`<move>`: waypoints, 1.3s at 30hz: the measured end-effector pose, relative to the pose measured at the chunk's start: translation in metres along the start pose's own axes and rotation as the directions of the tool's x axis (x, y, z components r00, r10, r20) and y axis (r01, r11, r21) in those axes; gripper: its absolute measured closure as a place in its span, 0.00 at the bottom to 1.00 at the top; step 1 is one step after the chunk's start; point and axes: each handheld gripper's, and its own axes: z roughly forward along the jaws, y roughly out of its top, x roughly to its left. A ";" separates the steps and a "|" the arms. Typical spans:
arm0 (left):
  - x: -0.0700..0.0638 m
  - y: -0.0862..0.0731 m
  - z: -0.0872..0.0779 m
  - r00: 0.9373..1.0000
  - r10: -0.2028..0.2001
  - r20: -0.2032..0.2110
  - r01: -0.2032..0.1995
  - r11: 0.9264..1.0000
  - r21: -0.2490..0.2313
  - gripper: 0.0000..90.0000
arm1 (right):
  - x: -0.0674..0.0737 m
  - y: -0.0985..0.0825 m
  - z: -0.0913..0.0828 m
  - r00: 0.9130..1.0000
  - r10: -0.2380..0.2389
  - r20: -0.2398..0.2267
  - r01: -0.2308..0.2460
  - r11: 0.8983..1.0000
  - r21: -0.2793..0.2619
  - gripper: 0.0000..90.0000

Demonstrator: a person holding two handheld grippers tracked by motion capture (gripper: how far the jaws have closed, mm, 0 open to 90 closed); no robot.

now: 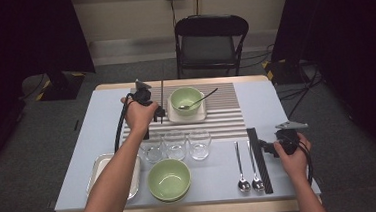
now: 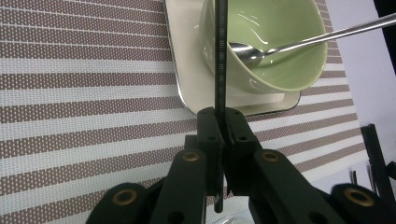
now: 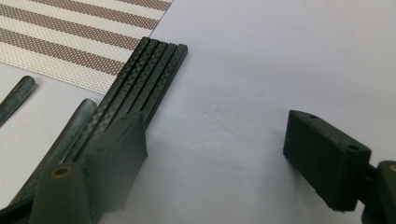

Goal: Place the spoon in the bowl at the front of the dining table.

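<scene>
The left gripper (image 2: 223,128) pinches a slim black carbon-fibre chopstick (image 2: 221,56) upright beside the pale green ceramic bowl (image 1: 185,97) on the striped mat, seemingly to set a place, while the right gripper (image 3: 212,154) rests agape by the remaining black chopsticks (image 3: 140,79).

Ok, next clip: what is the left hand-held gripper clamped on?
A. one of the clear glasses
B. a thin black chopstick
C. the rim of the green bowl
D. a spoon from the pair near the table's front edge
B: in the left gripper view the left hand-held gripper has its jaws shut on a thin black chopstick that stands up in front of the green bowl on the square plate.
</scene>
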 end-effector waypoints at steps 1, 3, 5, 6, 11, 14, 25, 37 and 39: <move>0.000 0.000 0.000 1.000 -0.004 0.002 0.004 1.000 0.002 0.97 | 0.000 0.000 0.000 1.000 0.001 0.000 -0.001 1.000 0.000 0.22; 0.001 0.001 0.002 1.000 -0.004 -0.005 0.004 1.000 0.001 0.97 | 0.000 0.000 0.000 1.000 0.000 -0.001 0.000 1.000 0.000 0.22; 0.001 0.001 0.004 1.000 -0.013 -0.005 0.013 1.000 0.003 0.97 | 0.000 0.000 0.000 1.000 0.000 -0.001 0.000 1.000 0.002 0.22; 0.002 0.001 0.005 1.000 -0.007 -0.008 0.007 1.000 0.004 0.97 | 0.000 0.000 0.000 1.000 0.000 -0.001 0.000 1.000 0.002 0.22; 0.003 0.002 0.009 1.000 -0.008 -0.013 0.008 1.000 0.001 0.97 | 0.000 0.000 0.000 1.000 0.001 -0.001 -0.001 1.000 0.002 0.22; 0.004 0.003 0.011 1.000 -0.006 -0.021 0.006 1.000 0.008 0.97 | 0.000 0.000 0.000 1.000 0.000 -0.002 0.000 1.000 0.002 0.22; 0.006 0.005 0.020 0.999 -0.025 -0.030 0.026 0.999 0.018 0.96 | 0.000 0.000 0.000 1.000 0.001 -0.002 -0.001 1.000 0.002 0.22; 0.006 0.005 0.029 0.998 -0.037 -0.040 0.038 0.999 0.031 0.96 | 0.000 0.000 0.000 1.000 0.006 -0.003 -0.006 1.000 0.002 0.22; 0.006 0.005 0.030 0.999 -0.032 -0.043 0.034 0.999 0.038 0.96 | 0.000 0.000 0.000 1.000 0.006 -0.002 -0.006 1.000 0.002 0.22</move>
